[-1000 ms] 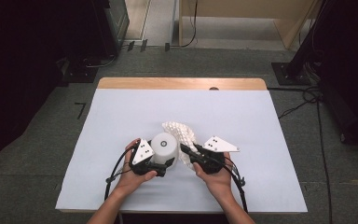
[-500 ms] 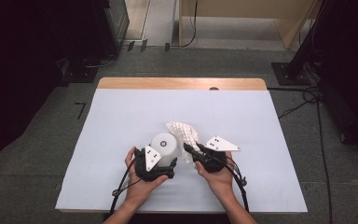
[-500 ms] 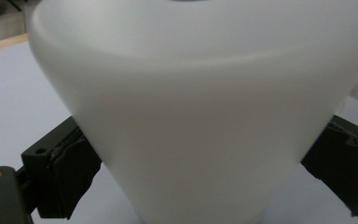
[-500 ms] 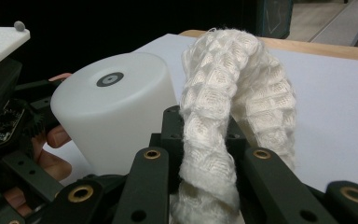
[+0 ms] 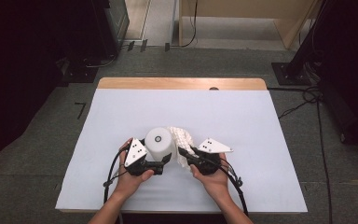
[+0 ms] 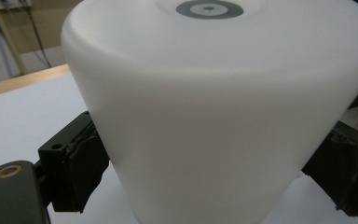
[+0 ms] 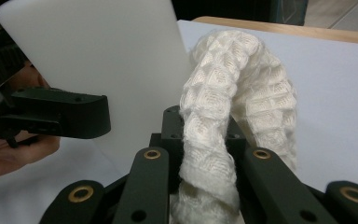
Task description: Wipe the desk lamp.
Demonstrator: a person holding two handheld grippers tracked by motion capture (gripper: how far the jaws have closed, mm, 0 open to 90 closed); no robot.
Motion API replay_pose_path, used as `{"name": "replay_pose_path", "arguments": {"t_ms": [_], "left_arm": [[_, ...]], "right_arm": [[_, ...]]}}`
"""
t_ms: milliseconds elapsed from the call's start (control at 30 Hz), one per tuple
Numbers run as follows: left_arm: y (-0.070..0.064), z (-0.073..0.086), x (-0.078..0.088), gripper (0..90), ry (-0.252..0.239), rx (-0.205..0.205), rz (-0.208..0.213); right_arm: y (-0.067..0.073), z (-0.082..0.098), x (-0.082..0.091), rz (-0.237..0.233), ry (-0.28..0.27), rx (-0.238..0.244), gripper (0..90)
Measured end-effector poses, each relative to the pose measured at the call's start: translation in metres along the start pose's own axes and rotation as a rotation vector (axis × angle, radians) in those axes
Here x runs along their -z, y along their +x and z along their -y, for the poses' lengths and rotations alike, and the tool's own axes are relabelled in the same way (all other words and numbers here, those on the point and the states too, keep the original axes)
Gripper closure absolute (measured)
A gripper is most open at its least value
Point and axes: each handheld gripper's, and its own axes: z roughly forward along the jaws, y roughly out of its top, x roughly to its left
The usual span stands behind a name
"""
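Near the table's (image 5: 261,116) front edge: left gripper (image 5: 164,160) clamped wide around white cup (image 5: 159,142), right gripper (image 5: 182,152) pinching waffle cloth (image 5: 182,140) against cup's side; wiping seemingly underway, finish unclear

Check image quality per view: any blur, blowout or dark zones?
High view: sharp on the table, surroundings fall dark. Left gripper view: white cup close, soft, nearly blown out. Right gripper view: waffle cloth crisp, background soft.
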Motion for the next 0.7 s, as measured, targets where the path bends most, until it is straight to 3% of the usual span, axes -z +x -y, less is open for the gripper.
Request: {"name": "replay_pose_path", "arguments": {"t_ms": [100,133,333,433,600,700], "left_arm": [[-0.001,0.000,-0.001,8.3,0.017,-0.013,0.012],[-0.002,0.004,-0.005,8.4,0.048,-0.023,0.018],[-0.005,0.007,-0.012,8.4,0.080,-0.043,0.028],[-0.004,0.006,-0.012,8.4,0.072,-0.035,0.027],[-0.001,0.004,-0.009,8.4,0.048,-0.022,0.023],[0.001,0.004,-0.009,8.4,0.046,-0.016,0.027]], "right_arm": [[0.003,-0.001,0.000,-0.009,-0.005,0.005,77.6],[0.007,-0.006,0.004,-0.014,-0.025,0.012,77.6],[0.009,-0.019,0.018,-0.021,-0.095,0.033,77.6],[0.007,-0.016,0.016,-0.015,-0.077,0.033,77.6],[0.003,-0.004,0.002,0.003,0.013,0.017,77.7],[0.006,-0.006,0.002,-0.006,0.011,0.013,77.6]]}}
